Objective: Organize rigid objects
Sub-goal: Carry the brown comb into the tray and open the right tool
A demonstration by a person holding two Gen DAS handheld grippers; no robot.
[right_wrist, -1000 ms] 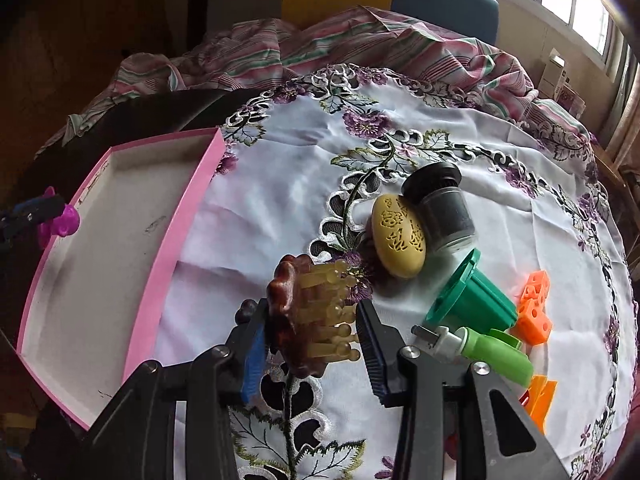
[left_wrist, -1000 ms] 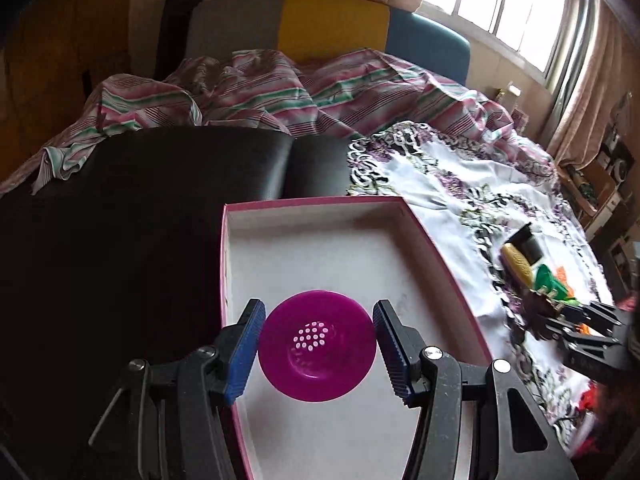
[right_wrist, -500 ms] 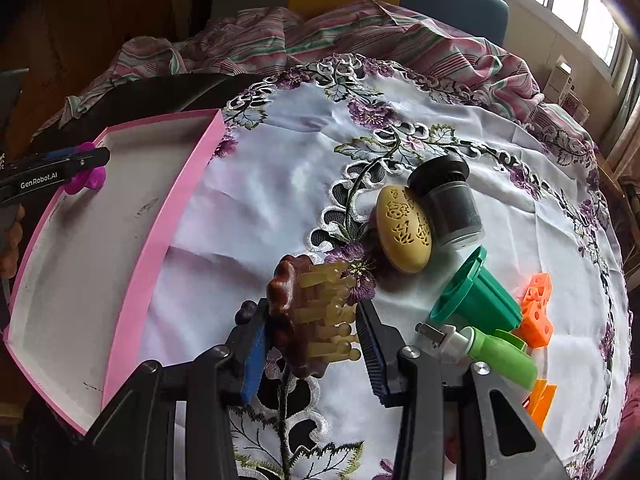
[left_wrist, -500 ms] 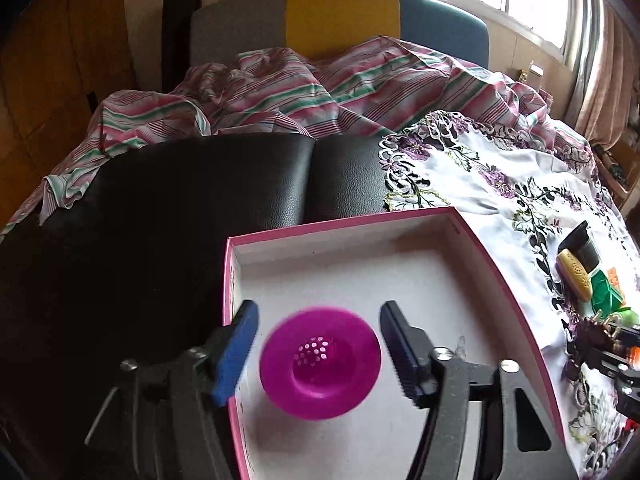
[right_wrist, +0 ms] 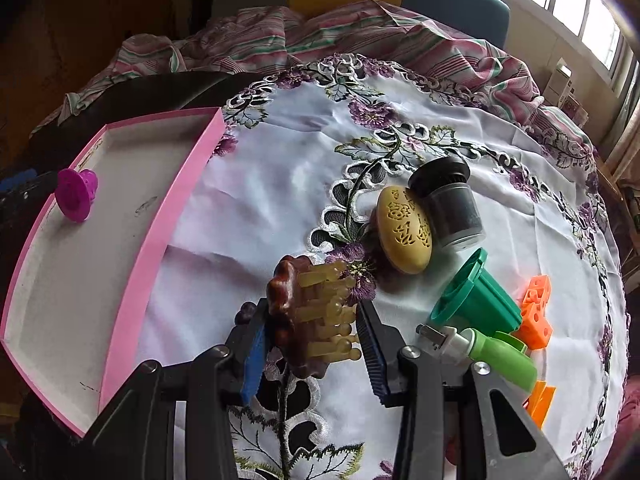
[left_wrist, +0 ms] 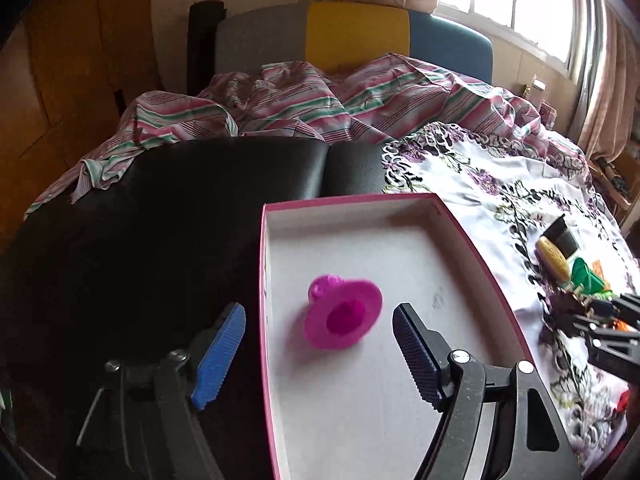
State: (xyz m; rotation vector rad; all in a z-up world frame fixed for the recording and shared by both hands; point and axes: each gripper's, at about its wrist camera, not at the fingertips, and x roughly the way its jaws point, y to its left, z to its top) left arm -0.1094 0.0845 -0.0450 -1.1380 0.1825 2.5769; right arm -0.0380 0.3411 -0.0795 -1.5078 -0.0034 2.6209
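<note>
My left gripper [left_wrist: 318, 344] has just been opening, its jaws spread and clear of the magenta strainer [left_wrist: 342, 314], which sits tilted inside the pink box [left_wrist: 484, 256], near its left wall. My right gripper [right_wrist: 310, 336] pinches the brown massage comb [right_wrist: 308, 312] over the embroidered cloth [right_wrist: 280, 184]. As I read it, the box lies to the comb's left, so the right hand must carry across; 1 piece is boxed.

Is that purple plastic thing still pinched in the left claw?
No. The purple plastic thing lies loose on the floor of the pink box, and the left claw gapes wide with clear space either side.
</note>
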